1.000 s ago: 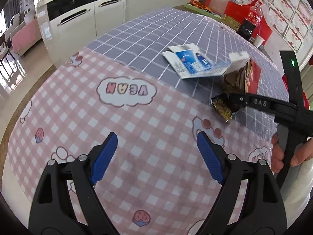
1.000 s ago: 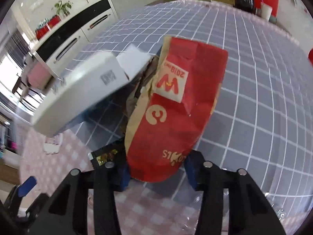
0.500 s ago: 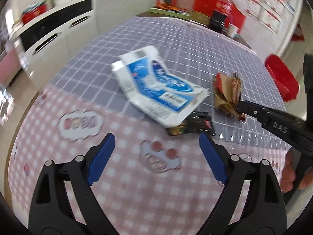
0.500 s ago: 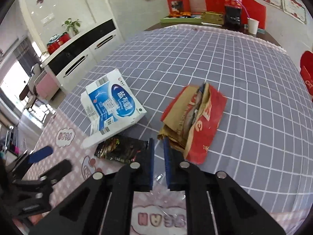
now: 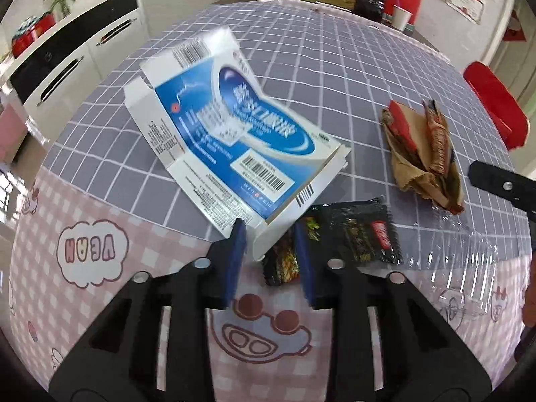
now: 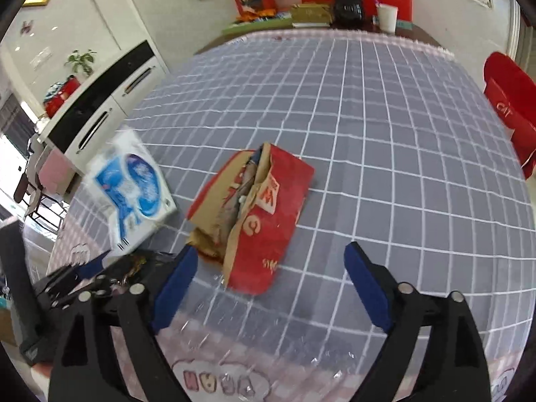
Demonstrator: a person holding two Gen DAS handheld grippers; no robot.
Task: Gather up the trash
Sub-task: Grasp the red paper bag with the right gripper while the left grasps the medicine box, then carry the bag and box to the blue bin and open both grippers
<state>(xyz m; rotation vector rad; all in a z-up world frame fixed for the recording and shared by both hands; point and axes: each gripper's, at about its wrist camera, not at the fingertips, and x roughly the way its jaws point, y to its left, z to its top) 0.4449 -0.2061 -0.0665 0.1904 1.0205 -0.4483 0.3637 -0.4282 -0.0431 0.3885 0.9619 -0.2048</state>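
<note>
- On the worktop (image 5: 335, 67), under a grey grid cloth edged in pink check, three pieces of trash lie loose; no bin or bag shows, so collection looks barely begun.
- Left hand-held gripper (image 5: 271, 251): jaws narrow and closing around the near corner of the flattened carton (image 5: 234, 140), glossy white-and-blue card with barcodes; contact uncertain.
- Black foil wrapper (image 5: 355, 234), crinkled with serrated ends, lies partly beneath that corner.
- Right hand-held gripper (image 6: 268, 284): jaws wide and opening, empty, just short of the paper bag (image 6: 254, 214), a creased red-and-brown sack, crumpled and gaping.
</note>
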